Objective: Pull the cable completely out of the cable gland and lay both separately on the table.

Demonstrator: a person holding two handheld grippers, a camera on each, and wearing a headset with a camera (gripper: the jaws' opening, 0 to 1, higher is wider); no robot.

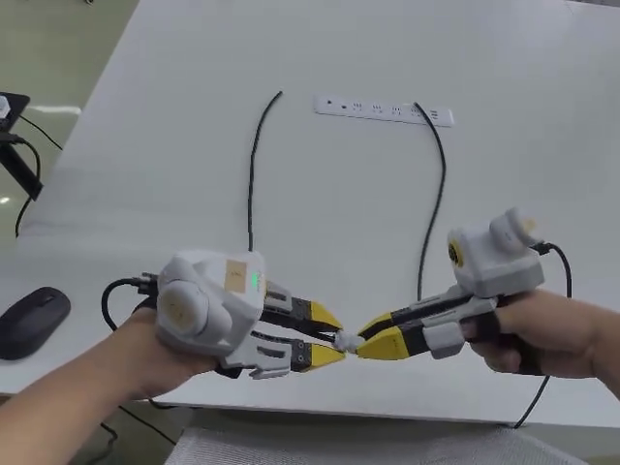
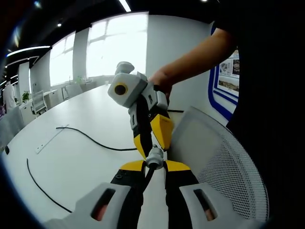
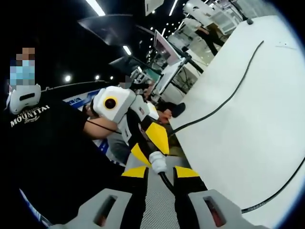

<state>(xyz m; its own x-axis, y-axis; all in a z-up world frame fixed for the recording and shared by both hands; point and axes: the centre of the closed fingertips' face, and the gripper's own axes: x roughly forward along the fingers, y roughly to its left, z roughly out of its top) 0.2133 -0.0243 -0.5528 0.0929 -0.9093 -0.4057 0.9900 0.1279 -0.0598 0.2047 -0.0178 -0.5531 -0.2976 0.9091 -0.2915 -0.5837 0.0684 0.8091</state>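
A small white cable gland (image 1: 346,341) hangs in the air just past the table's front edge, between the tips of both grippers. My left gripper (image 1: 336,339) comes in from the left and is shut on the gland (image 2: 155,157). From the right, my right gripper (image 1: 363,342) is shut on the short black cable (image 3: 167,182) that runs out of the gland (image 3: 158,162) into its jaws. In the left gripper view a dark stub of cable (image 2: 148,177) also leaves the gland's near side. The two pairs of yellow tips almost touch.
On the white table (image 1: 387,402) lie a loose black cable (image 1: 252,165), a white power strip (image 1: 383,109) with its black cord (image 1: 436,194), and a dark mouse (image 1: 32,320) at the left edge. A white mesh chair (image 2: 224,162) stands below the grippers.
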